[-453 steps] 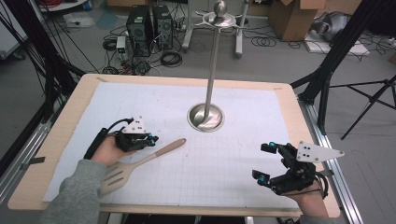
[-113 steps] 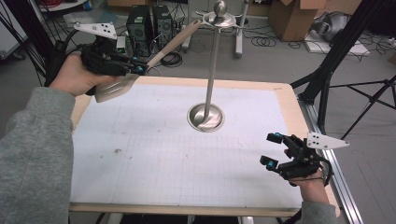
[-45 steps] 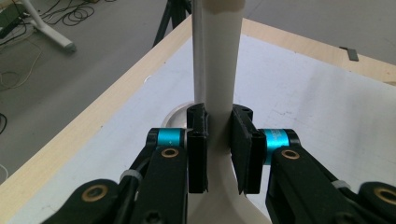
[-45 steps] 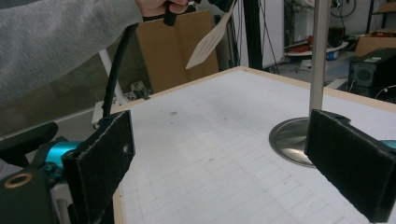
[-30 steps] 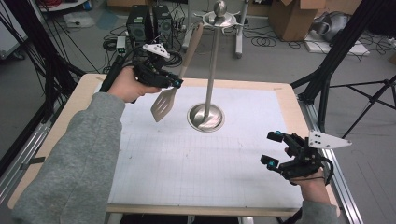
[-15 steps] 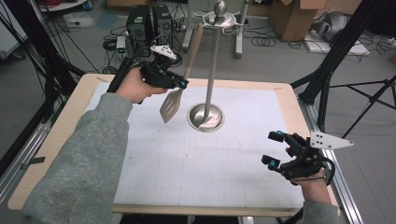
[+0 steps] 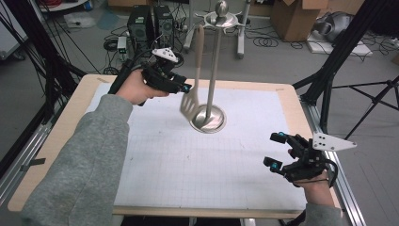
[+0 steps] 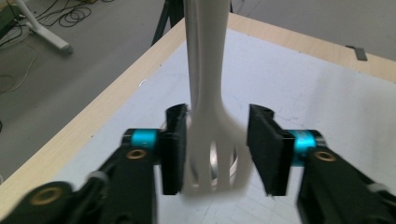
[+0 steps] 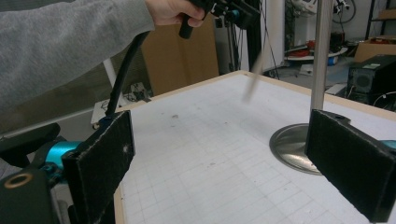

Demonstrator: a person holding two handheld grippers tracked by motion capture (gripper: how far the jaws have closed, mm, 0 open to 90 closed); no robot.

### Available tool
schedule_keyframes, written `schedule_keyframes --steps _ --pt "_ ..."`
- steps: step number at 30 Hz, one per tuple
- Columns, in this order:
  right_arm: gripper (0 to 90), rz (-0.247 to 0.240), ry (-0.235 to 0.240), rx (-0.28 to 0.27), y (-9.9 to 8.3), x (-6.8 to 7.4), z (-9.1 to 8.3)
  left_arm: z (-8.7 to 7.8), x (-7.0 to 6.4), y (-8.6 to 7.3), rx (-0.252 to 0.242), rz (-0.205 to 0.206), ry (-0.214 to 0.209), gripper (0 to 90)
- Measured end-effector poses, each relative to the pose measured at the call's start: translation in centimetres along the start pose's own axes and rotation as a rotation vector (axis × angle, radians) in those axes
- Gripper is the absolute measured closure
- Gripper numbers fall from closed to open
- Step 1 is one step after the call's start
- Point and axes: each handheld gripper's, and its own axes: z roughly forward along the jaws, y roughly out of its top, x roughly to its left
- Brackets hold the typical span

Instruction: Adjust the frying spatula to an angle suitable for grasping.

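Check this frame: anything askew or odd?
Nothing damaged or spilled. The spatula hangs from the stand near its top, blade down and a little tilted, blurred in both gripper views. The left tongs stand open around its blade; whether one pad touches it I cannot tell. The right tongs are open above the mat.
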Motion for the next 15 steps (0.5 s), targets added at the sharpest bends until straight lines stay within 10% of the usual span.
schedule_keyframes --steps 8,15 --pt "7.5 0.002 0.001 0.010 -0.1 0.1 0.2 -0.3 -0.3 -1.2 -0.050 0.009 -0.036 23.5" --pt "7.5 0.000 0.003 0.021 -0.1 0.1 0.5 -1.2 -0.8 -1.8 -0.094 0.011 -0.045 18.5"
